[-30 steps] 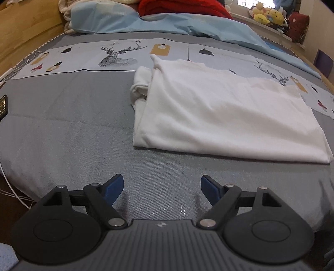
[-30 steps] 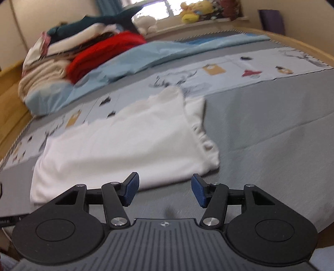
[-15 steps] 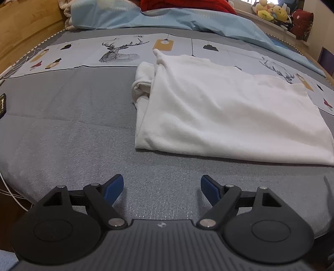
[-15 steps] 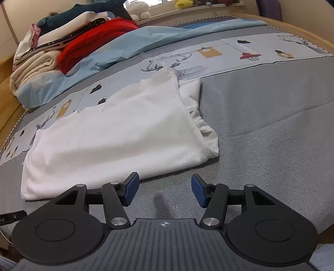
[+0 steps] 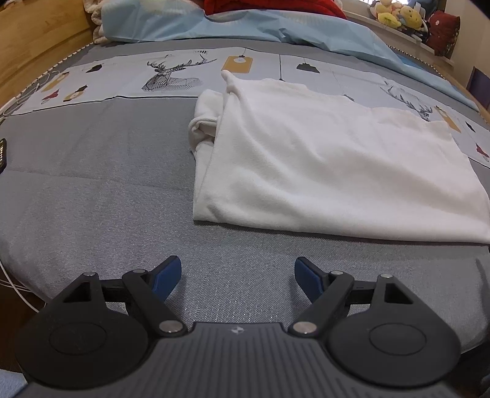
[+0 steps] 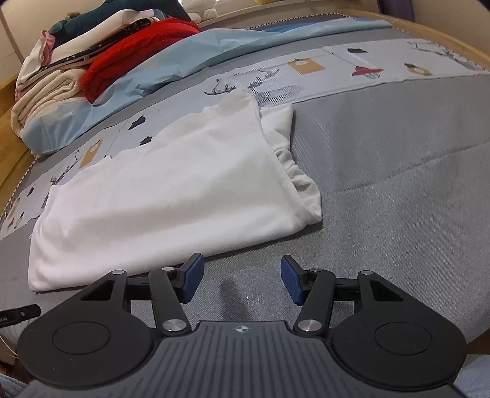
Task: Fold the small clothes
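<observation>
A white garment (image 5: 321,162) lies folded flat on the grey bed cover, with a bunched sleeve at its left end in the left wrist view. It also shows in the right wrist view (image 6: 171,196), its bunched end to the right. My left gripper (image 5: 237,275) is open and empty, just short of the garment's near edge. My right gripper (image 6: 240,280) is open and empty, close to the garment's near edge, its left finger nearly at the hem.
A light blue duvet (image 5: 245,27) and a stack of folded red, white and dark clothes (image 6: 92,55) lie at the head of the bed. Plush toys (image 5: 398,15) sit on the sill. The wooden bed frame (image 5: 36,39) runs along the left. A white cable (image 5: 12,284) hangs at the edge.
Both grippers have moved forward and lower toward the garment's near edge. The garment has not moved. Both stay open.
</observation>
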A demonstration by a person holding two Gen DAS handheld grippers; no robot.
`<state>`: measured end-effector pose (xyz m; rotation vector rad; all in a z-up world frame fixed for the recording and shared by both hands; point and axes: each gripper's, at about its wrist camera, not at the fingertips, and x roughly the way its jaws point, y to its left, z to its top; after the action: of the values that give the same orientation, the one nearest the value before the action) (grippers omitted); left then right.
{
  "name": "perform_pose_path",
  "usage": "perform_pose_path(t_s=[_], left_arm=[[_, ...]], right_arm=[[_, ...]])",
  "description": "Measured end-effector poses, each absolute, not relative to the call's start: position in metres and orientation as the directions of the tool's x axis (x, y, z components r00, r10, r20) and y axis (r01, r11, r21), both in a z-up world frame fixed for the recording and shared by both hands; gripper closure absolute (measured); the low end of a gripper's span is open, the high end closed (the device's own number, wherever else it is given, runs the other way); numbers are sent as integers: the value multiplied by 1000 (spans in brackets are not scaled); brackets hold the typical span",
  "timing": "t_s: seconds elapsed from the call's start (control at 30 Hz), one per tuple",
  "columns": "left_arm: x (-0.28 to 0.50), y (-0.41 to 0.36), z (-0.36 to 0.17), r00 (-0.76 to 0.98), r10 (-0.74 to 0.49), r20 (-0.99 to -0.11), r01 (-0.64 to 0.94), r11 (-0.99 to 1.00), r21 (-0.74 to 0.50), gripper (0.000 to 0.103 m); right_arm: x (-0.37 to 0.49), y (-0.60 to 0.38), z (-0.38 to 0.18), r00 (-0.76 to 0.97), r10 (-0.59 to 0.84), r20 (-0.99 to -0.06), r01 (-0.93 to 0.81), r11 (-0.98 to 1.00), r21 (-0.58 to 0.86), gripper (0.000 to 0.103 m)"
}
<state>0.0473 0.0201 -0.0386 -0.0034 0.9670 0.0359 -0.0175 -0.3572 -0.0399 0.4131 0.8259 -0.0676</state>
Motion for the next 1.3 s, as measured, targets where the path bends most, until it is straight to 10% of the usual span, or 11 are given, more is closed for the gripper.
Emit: perform_pose_path(t_s=[0.67, 0.9, 1.17, 1.23, 1.27, 1.3], left_arm=[[62, 58, -35, 536, 56, -842, -212, 975, -70, 18], [62, 71, -33, 528, 55, -847, -257, 962, -98, 18], [58, 86, -30, 531, 59, -845, -297, 947, -120, 18], [57, 91, -30, 528, 67, -846, -319, 939, -125, 18], [57, 94, -29, 526, 72, -847, -330, 935, -126, 18], [57, 99, -28, 525, 82, -847, -347, 930, -125, 18]], right_arm=[[3, -395, -58, 712, 87, -697, 449, 707, 547, 42], [20, -392, -69, 784, 63, -618, 441, 644, 625, 14], [26, -395, -75, 824, 18, -567, 433, 626, 649, 14], [29, -394, -75, 824, 2, -566, 433, 641, 633, 28], [30, -392, -74, 816, -22, -578, 445, 662, 603, 73], [32, -393, -75, 797, -34, -603, 462, 678, 572, 96]])
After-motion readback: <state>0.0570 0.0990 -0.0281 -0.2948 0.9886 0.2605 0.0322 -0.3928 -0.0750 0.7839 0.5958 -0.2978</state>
